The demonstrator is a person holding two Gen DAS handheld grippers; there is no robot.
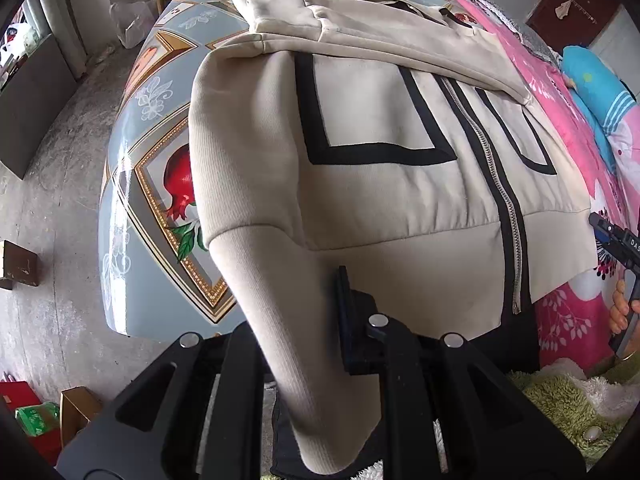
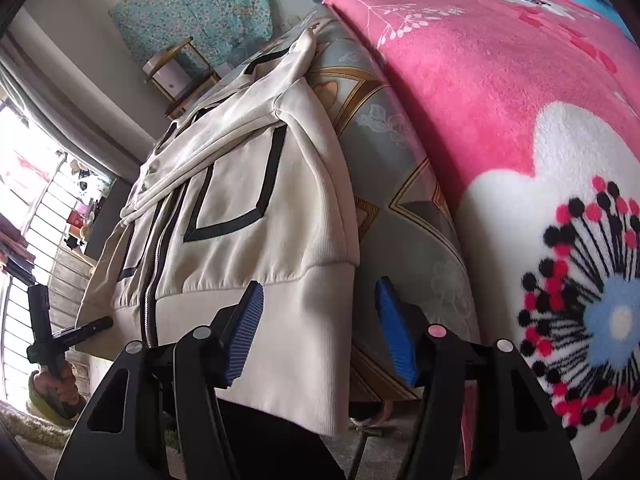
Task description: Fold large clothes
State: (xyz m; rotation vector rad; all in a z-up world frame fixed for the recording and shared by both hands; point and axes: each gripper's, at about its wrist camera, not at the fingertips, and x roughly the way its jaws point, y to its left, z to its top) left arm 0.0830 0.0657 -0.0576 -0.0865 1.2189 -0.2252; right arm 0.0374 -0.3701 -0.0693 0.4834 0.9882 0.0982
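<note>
- left gripper (image 1: 304,320): one finger buried behind the jacket (image 1: 384,184) hem; cloth lies between the jaws, pinch itself unseen
- jacket's far collar end blurred; lower hem corner cut off behind the right gripper (image 2: 318,330)
- pink blanket (image 2: 500,80) hides the bed beneath; runs off frame

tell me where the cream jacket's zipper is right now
The metal zipper with black edging runs down the middle of the cream zip-up jacket, right of centre in the left wrist view, between the two black-outlined square panels, ending at the ribbed hem near the pink floral blanket.
</note>
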